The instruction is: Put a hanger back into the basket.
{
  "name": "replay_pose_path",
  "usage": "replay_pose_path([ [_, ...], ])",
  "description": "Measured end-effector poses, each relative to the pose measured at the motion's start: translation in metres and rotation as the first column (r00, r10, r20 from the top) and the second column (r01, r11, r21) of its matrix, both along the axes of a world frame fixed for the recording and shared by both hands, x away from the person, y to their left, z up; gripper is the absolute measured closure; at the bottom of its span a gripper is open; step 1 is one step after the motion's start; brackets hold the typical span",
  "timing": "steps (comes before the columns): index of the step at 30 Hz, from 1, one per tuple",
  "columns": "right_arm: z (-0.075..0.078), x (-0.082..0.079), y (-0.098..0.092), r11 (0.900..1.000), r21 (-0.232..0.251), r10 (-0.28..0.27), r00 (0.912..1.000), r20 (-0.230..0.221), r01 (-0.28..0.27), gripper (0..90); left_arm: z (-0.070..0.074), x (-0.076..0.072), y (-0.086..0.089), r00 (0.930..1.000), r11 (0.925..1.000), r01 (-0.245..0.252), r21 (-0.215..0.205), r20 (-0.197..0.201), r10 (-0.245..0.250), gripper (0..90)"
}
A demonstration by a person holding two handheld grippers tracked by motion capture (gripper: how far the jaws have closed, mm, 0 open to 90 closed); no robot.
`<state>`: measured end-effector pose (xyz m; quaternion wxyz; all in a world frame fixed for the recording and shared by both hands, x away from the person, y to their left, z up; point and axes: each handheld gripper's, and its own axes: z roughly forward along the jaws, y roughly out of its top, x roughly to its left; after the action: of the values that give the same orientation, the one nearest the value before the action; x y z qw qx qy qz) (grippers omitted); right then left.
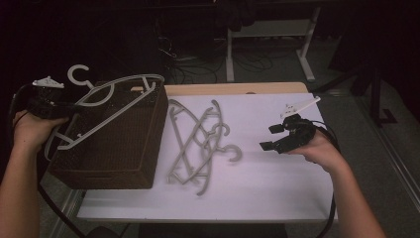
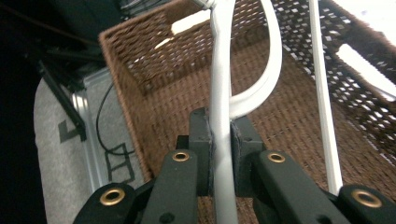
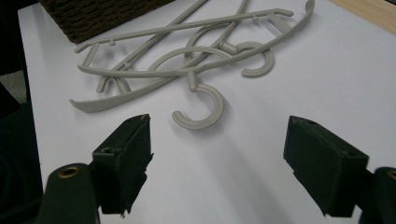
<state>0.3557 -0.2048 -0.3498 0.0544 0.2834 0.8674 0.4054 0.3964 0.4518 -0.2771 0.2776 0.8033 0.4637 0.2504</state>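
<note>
The work here looks like clearing grey hangers off the bench [image 1: 277, 198] and into the brown wicker basket [image 1: 133, 148], and I'd say it is at an early stage. The left gripper [image 2: 220, 135] has its fingers [image 2: 201, 140] clamped tight on the thin bar of one grey hanger [image 1: 111, 101], which sits tilted across the top of the basket, its hook poking up past the basket's far left corner. It is over the basket but not yet let go, and from the left gripper view the woven bottom underneath looks bare, so this seems to be the first one going in.

Just to the right of the basket, a tangle of hangers [image 1: 200, 144] lies on the white bench top, overlapping one another, hooks pointing away from the basket. I count two or three; the pile is too knotted to be sure. The right gripper [image 1: 276, 136] hovers further right of that tangle with its fingers [image 3: 123, 163] spread wide and nothing between them, aimed at the nearest hook.
</note>
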Motion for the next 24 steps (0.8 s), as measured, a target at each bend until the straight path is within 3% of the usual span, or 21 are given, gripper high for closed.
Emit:
replay_pose_path([
  [4,-0.002,0.000,0.001,1.000,-0.003,0.000,1.0000,-0.002,0.000,22.5,-0.008,0.001,0.001,0.9996,0.9994,-0.024,0.026,-0.013,0.024,81.9],
  [12,-0.003,-0.002,0.003,1.000,-0.007,0.005,1.0000,0.000,-0.005,22.5,-0.029,0.005,0.001,0.9964,0.9971,-0.074,0.015,-0.040,0.075,81.9],
  [14,-0.003,-0.002,0.003,1.000,-0.009,0.005,1.0000,-0.001,-0.005,22.5,-0.036,0.007,-0.003,0.9950,0.9959,-0.064,0.063,-0.073,0.069,81.9],
  [20,-0.005,0.000,0.007,1.000,-0.012,0.007,1.0000,-0.004,-0.007,22.4,-0.058,0.009,-0.013,0.9898,0.9955,-0.051,0.080,-0.129,0.061,81.5],
  [22,-0.005,0.001,0.009,1.000,-0.011,0.011,0.9999,0.000,-0.011,22.4,-0.063,0.010,-0.013,0.9887,0.9971,-0.052,0.057,-0.138,0.059,80.8],
  [24,-0.006,0.001,0.010,1.000,-0.010,0.012,0.9999,0.000,-0.012,22.4,-0.065,0.009,-0.012,0.9885,0.9963,-0.056,0.065,-0.137,0.064,78.9],
])
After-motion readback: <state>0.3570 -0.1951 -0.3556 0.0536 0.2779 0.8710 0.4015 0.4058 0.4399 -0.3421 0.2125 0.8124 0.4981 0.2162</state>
